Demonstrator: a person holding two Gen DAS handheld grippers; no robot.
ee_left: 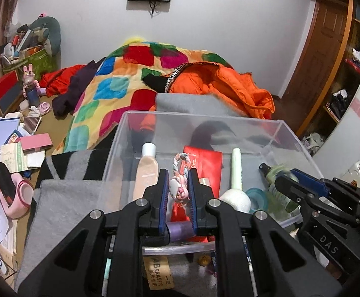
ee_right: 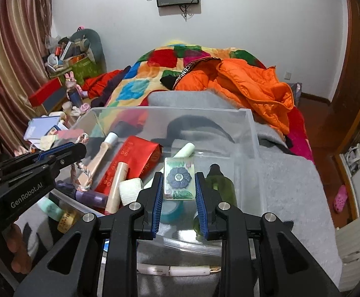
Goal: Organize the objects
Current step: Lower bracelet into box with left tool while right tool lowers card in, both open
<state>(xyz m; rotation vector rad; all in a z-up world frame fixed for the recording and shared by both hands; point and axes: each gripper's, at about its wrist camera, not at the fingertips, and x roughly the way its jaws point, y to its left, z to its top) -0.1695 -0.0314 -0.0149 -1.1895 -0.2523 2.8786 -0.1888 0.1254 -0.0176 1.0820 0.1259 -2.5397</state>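
A clear plastic bin (ee_left: pixel 242 117) sits on a grey blanket on the bed and also shows in the right wrist view (ee_right: pixel 250 133). My left gripper (ee_left: pixel 177 175) is shut on a pastel braided rope (ee_left: pixel 178 185) and holds it over the bin; it also shows in the right wrist view (ee_right: pixel 81 146). My right gripper (ee_right: pixel 179 175) is shut on a flower-printed clear phone case (ee_right: pixel 179 182) over the bin, and shows at the right of the left wrist view (ee_left: pixel 289 175). In the bin lie a red packet (ee_right: pixel 133 158), a beige tube (ee_left: pixel 145 170), a green spray bottle (ee_right: pixel 220 183) and a pale green stick (ee_left: pixel 237 165).
A multicoloured blanket (ee_left: pixel 120 79) and an orange jacket (ee_left: pixel 227 84) lie beyond the bin. Books and boxes (ee_left: pixel 19 146) clutter the left side. A white cable (ee_right: pixel 175 269) and an eraser (ee_left: pixel 155 269) lie on the blanket in front of the bin. A wooden door (ee_left: pixel 321 49) stands at right.
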